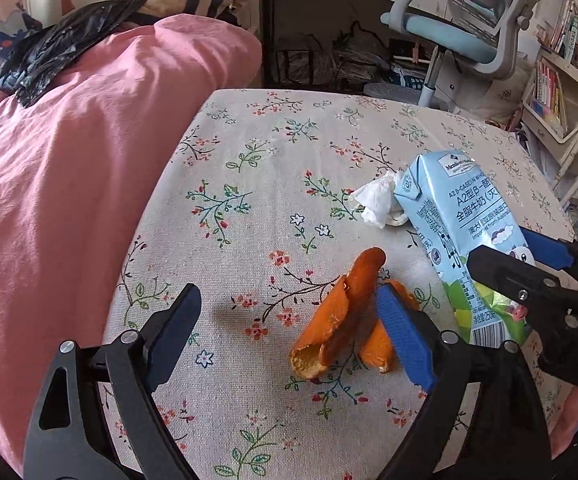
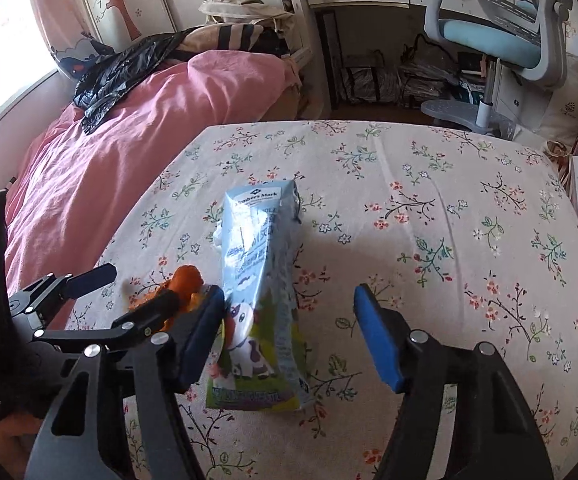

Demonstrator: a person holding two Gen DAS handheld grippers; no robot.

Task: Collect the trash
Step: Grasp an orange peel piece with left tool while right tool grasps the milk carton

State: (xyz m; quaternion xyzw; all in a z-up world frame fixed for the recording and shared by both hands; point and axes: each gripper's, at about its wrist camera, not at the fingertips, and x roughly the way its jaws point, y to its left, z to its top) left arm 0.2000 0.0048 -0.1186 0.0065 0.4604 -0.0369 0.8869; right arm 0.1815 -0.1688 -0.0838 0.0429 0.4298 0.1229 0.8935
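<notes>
The left tongs [image 1: 289,312] stand wide over the floral surface [image 1: 273,152], their right pad just beside the orange peel [image 1: 341,316]. The right tongs [image 2: 289,316] straddle the milk carton [image 2: 259,288] lying near centre, with a gap at the right pad. A crumpled tissue [image 1: 377,200] lies beyond, touching the carton.
</notes>
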